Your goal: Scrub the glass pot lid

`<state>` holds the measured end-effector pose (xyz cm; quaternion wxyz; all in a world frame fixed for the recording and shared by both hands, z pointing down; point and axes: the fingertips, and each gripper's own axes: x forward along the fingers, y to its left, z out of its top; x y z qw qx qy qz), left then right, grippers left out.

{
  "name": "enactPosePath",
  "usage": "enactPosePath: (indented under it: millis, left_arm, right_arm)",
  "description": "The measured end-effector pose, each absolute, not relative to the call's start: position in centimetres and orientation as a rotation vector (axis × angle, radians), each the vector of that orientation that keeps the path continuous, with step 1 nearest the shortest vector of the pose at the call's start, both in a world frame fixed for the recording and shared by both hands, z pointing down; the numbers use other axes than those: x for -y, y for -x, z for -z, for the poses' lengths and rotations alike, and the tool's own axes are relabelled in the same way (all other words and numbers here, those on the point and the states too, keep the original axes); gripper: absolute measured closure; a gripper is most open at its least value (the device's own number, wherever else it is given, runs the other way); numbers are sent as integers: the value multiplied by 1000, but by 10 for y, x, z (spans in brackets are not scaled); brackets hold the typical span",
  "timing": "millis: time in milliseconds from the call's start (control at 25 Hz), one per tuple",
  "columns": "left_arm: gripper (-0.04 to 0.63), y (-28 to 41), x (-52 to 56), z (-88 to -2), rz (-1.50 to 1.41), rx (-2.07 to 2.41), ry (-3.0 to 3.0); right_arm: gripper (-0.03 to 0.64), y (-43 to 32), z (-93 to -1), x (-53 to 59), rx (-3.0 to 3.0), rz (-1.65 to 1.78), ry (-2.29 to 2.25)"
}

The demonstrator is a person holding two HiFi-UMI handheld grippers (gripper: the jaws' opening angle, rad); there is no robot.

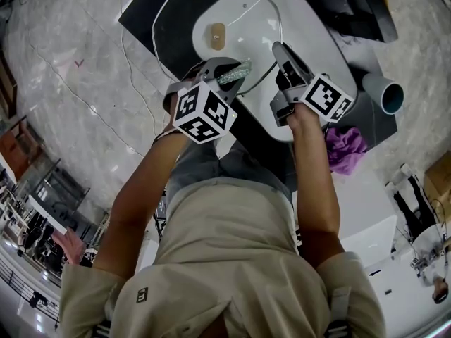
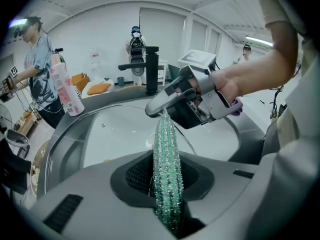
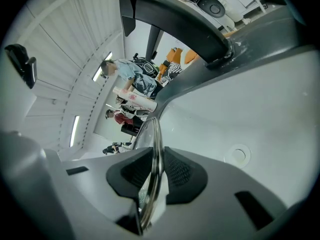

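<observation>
The glass pot lid (image 1: 182,21), with a metal rim and a tan knob (image 1: 218,36), is held over the white sink (image 1: 313,30). My right gripper (image 1: 279,49) is shut on the lid's rim (image 3: 155,144) at its right side, and the rim runs between the pads (image 3: 177,171). My left gripper (image 1: 225,69) is shut on a green glittery scrubber (image 2: 167,164), whose tip points toward the right gripper (image 2: 156,108), near the lid's front edge. In the head view the scrubber (image 1: 237,72) lies at the lid's near rim; whether it touches the glass I cannot tell.
A black faucet (image 2: 151,70) stands behind the sink, and a pink bottle (image 2: 65,88) sits on its left edge. A purple cloth (image 1: 345,148) and a grey cup (image 1: 386,94) lie right of the sink. Other people stand in the background.
</observation>
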<state>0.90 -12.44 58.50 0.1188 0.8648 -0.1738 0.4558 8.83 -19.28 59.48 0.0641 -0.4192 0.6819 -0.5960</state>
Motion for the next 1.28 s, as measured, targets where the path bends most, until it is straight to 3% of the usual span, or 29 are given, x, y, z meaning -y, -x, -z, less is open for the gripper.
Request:
enactPosePath:
  millis: [760,1280]
  left_arm:
    - [505,-12,104,-583,-1415,410,-2586]
    - [505,74,143,-595,-1658,620,-2472]
  right_arm:
    - [543,-89,-602,181,-2044,1840,1257]
    - [543,-88,-608,188,-2031,1836,1259]
